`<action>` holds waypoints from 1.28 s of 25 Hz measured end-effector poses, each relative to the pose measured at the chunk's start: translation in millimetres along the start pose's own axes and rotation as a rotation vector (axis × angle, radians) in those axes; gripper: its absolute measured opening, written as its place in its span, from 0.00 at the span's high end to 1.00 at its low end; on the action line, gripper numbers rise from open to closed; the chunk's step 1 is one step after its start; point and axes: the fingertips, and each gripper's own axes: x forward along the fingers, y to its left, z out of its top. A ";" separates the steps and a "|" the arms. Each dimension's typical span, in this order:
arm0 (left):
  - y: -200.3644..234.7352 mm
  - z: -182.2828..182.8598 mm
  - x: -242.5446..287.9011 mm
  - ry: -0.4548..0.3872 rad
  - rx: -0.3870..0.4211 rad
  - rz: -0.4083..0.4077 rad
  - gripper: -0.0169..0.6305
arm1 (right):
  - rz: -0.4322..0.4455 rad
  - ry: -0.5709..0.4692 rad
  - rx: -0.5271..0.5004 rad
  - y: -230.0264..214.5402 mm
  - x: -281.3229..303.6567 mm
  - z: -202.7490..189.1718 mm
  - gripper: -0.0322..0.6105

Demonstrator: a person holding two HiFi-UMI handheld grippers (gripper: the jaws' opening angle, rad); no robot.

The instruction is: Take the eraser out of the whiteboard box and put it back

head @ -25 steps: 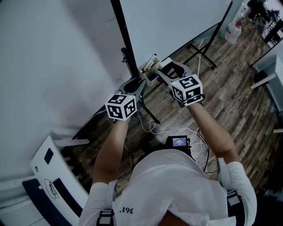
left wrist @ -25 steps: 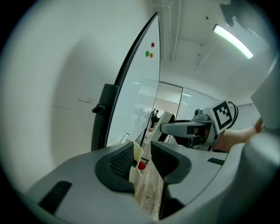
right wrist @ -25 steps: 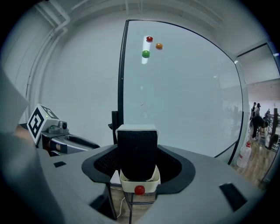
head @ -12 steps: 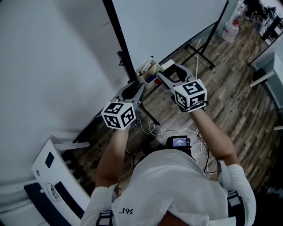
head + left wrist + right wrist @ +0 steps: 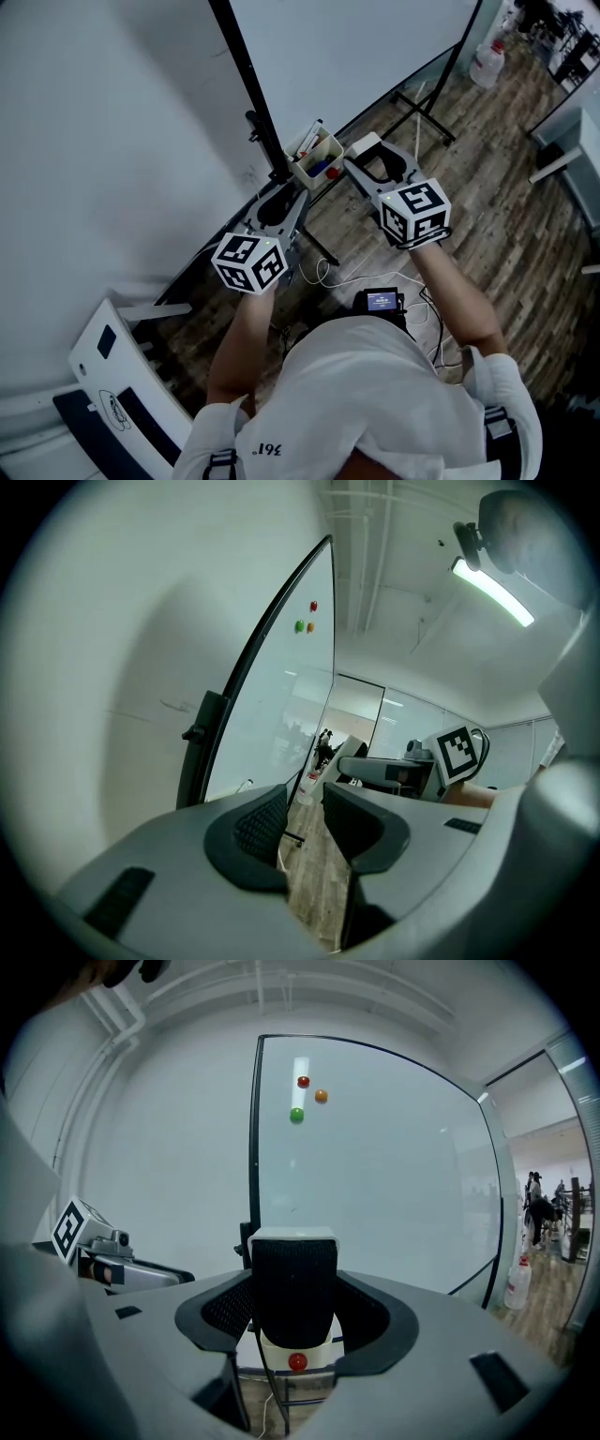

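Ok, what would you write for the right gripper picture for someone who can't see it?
The right gripper holds a black-and-white eraser between its jaws, and a small white box peeks out beneath it. Behind stands a whiteboard with red, orange and green magnets near its top.

Right gripper view: the eraser [image 5: 292, 1288] hides most of the box [image 5: 272, 1354] behind it. Head view: the box contents are too small to identify, and the whiteboard [image 5: 375, 56] is cut off at the top edge.

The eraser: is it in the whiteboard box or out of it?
Out: the right gripper holds the eraser, apart from the whiteboard box.
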 end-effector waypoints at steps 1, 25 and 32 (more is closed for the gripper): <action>-1.1 1.6 -1.6 -0.004 0.002 -0.001 0.78 | 0.000 -0.005 0.003 -0.3 -2.5 1.0 0.53; -27.4 -11.1 -35.0 -0.031 -0.065 -0.023 0.78 | 0.020 -0.047 0.100 15.1 -63.2 -2.6 0.53; -28.2 -12.5 -43.5 -0.026 -0.073 -0.029 0.78 | 0.018 -0.043 0.072 21.3 -75.3 -5.4 0.53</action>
